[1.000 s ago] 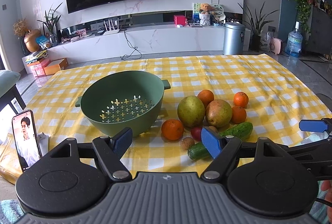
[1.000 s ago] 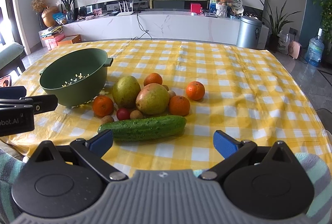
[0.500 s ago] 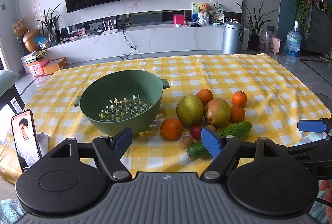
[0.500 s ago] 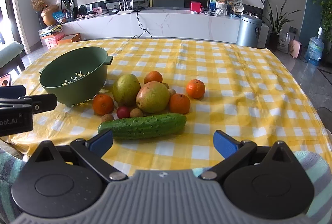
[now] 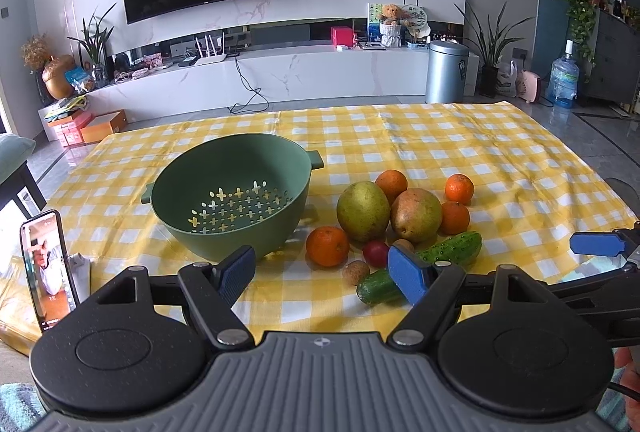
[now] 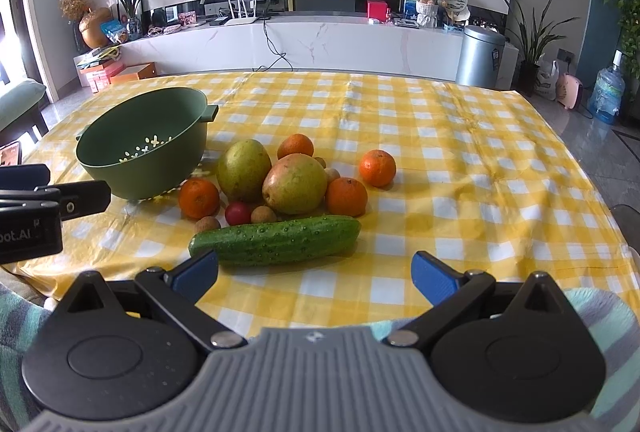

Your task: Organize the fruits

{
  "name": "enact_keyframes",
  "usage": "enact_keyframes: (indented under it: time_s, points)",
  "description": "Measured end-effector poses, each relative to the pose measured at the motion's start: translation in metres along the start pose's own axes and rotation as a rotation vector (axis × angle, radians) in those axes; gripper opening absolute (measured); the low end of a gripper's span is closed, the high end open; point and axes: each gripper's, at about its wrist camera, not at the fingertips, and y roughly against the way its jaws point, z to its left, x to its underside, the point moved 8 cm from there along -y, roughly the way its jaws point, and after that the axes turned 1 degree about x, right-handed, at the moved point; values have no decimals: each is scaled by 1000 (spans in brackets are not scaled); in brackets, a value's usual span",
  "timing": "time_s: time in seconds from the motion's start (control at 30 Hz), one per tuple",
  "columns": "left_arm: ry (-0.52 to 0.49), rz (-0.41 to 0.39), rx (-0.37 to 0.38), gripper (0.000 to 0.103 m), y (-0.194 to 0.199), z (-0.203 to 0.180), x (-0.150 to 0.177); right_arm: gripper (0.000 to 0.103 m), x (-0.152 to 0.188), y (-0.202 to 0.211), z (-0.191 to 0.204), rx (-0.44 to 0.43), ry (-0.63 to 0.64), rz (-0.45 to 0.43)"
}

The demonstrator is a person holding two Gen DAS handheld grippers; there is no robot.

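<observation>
An empty green colander (image 5: 232, 192) (image 6: 148, 144) stands on the yellow checked tablecloth (image 5: 460, 152). To its right lies a pile of fruit: a green pear (image 5: 362, 210) (image 6: 244, 170), a reddish mango (image 5: 416, 214) (image 6: 294, 184), several oranges (image 5: 327, 246) (image 6: 199, 198), a small red fruit (image 6: 237, 213), brown longans (image 6: 206, 224) and a cucumber (image 6: 276, 240) (image 5: 450, 252). My left gripper (image 5: 324, 270) hangs open near the table's front edge, nothing between its pads. My right gripper (image 6: 314, 274) is open just short of the cucumber, holding nothing.
A phone (image 5: 48, 268) stands upright at the table's front left. Behind the table are a white TV console (image 5: 280, 72), a metal bin (image 5: 446, 72), plants and a water bottle (image 5: 562, 80). A striped cloth (image 6: 600, 320) lies under my right gripper.
</observation>
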Motion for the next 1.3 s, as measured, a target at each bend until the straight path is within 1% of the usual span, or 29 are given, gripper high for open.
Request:
enact_keyframes:
  time_s: [0.57,0.77,0.9,0.97,1.07,1.13,1.2,1.23,1.3]
  points:
    - [3,6,1,89,-2,-1,2,99,1,-3,0,-1,-4,19]
    - [-2,9,6,89,-3,-6,9,99,1,-5,0,-5,-7,28]
    - [8,18,28,83,-11,-3,7,99,1,-9,-2,-24,-29,16]
    - [22,31,39,82,-14,-1,6,99,0,-10,-2,-29,-29,4]
    - [40,55,78,71,-20,-3,5,99,-6,-13,-2,-19,0,-32]
    - [35,52,104,68,-23,-5,3,99,-11,-16,-2,-22,21,-47]
    - [17,42,108,63,-27,-8,0,97,-16,-20,-3,-30,32,-59]
    - [6,39,106,62,-29,-10,-2,93,-19,-22,-4,-36,35,-68]
    - [-8,42,112,54,-36,-12,-5,92,-25,-28,-6,-38,44,-82]
